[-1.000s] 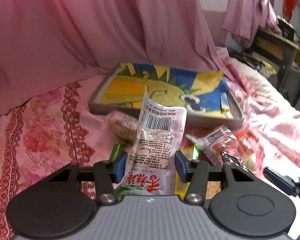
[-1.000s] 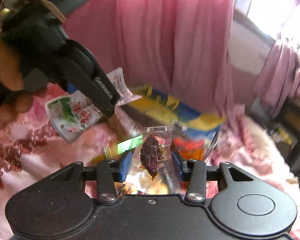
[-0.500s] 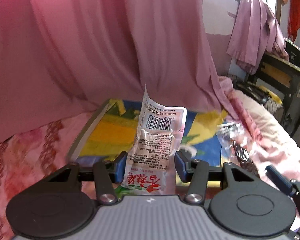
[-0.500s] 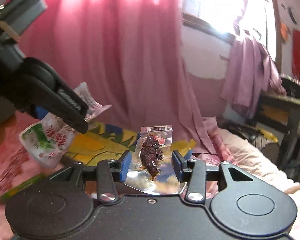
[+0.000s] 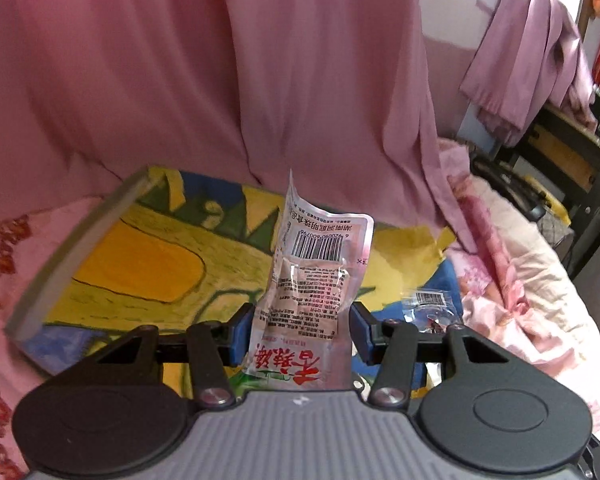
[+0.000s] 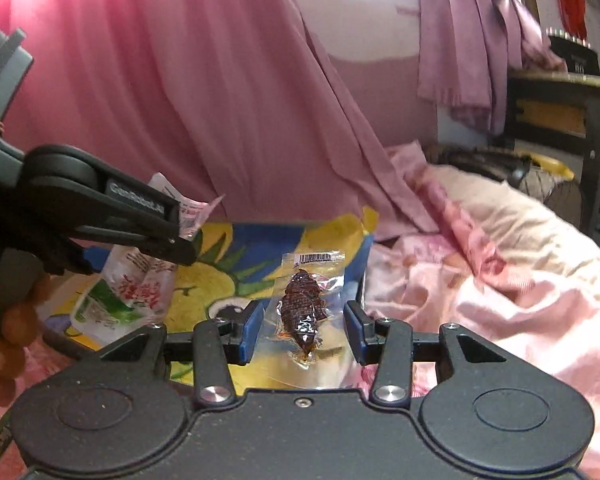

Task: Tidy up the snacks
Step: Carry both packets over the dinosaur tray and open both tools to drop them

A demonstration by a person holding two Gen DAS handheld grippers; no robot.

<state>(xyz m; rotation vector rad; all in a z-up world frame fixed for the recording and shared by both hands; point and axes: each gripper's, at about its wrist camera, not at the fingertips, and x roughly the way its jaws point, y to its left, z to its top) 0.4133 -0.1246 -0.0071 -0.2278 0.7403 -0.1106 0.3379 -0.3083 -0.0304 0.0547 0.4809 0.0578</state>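
My left gripper (image 5: pixel 300 336) is shut on a white snack packet (image 5: pixel 316 276) with a barcode and red characters, which stands upright between the blue pads. It hangs over the colourful tray (image 5: pixel 72 256), painted yellow, blue and green with a grey rim. My right gripper (image 6: pixel 304 332) is shut on a clear packet of dark brown meat (image 6: pixel 302 308), held above the tray's (image 6: pixel 260 240) right end. The right wrist view has the left gripper (image 6: pixel 180 236) at the left with its white packet (image 6: pixel 136 284). The clear packet (image 5: pixel 428 304) shows at the right of the left wrist view.
A pink curtain (image 5: pixel 180 80) hangs right behind the tray. Pink floral bedding (image 6: pixel 500 300) spreads out to the right. A dark desk (image 6: pixel 560 112) and a hanging purple garment (image 6: pixel 472 40) stand at the far right. A hand (image 6: pixel 4 332) holds the left gripper.
Both grippers have moved forward, from above the loose snacks on the bedding to over the tray, each keeping its packet. The right gripper has rolled level.
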